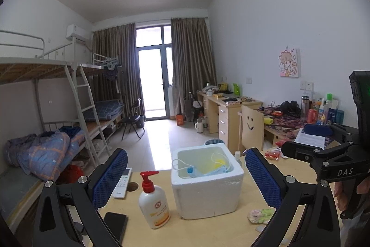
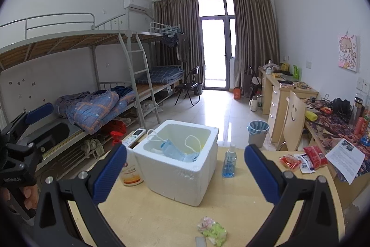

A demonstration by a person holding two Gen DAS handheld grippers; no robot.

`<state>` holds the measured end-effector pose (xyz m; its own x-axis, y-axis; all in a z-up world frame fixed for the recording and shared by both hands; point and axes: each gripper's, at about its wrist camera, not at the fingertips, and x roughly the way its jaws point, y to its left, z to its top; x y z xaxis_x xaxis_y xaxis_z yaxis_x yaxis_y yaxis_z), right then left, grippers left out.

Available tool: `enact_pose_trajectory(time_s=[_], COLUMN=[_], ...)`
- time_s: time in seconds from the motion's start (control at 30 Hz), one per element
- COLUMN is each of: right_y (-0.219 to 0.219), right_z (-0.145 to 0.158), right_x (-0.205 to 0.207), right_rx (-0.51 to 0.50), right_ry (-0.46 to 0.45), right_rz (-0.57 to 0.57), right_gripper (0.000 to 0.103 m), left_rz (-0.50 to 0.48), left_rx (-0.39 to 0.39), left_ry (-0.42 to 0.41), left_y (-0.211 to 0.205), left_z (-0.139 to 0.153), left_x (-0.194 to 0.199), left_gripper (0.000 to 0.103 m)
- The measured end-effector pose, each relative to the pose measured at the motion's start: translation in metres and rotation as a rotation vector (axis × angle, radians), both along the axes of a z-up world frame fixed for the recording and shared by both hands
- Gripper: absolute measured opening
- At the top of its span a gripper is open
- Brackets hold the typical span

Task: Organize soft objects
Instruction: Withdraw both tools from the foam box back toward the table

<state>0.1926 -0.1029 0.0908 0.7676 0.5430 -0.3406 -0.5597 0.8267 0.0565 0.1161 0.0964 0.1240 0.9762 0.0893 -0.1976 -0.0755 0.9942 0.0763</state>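
White foam box point(image 2: 178, 163) sits mid-desk point(image 2: 242, 207), open-topped. Inside we see blue face masks point(image 2: 175, 151) with white ear loops, plus something yellow. We hold both grippers above the near edge of the desk: left gripper point(image 1: 185, 179) fingers spread wide, nothing between them; right gripper point(image 2: 185, 174) fingers likewise wide and empty. Small floral cloth item point(image 2: 211, 232), pink and green, lies on the desk in front of the box, apart from it. Pump bottle point(image 1: 153, 200) stands just left of the box; blue sanitizer bottle point(image 2: 229, 161) to its right.
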Motion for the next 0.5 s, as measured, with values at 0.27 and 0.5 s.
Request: enact_pose_trajectory(time_s=[0.27,0.5], right_y=[-0.017,-0.029], right_z=[-0.006,-0.019], right_x=[-0.029,-0.058], right_rx=[-0.004,0.002], right_ry=[-0.024,-0.047], right_rz=[-0.015,-0.031], right_gripper=[0.103,0.103], left_rz=[-0.033,-0.072], left_rx=[0.0,-0.013], left_ry=[-0.022,-0.034], left_y=[-0.011,-0.019], left_z=[-0.003,-0.014], left_x=[-0.03,-0.053], left_gripper=[0.102,0.102])
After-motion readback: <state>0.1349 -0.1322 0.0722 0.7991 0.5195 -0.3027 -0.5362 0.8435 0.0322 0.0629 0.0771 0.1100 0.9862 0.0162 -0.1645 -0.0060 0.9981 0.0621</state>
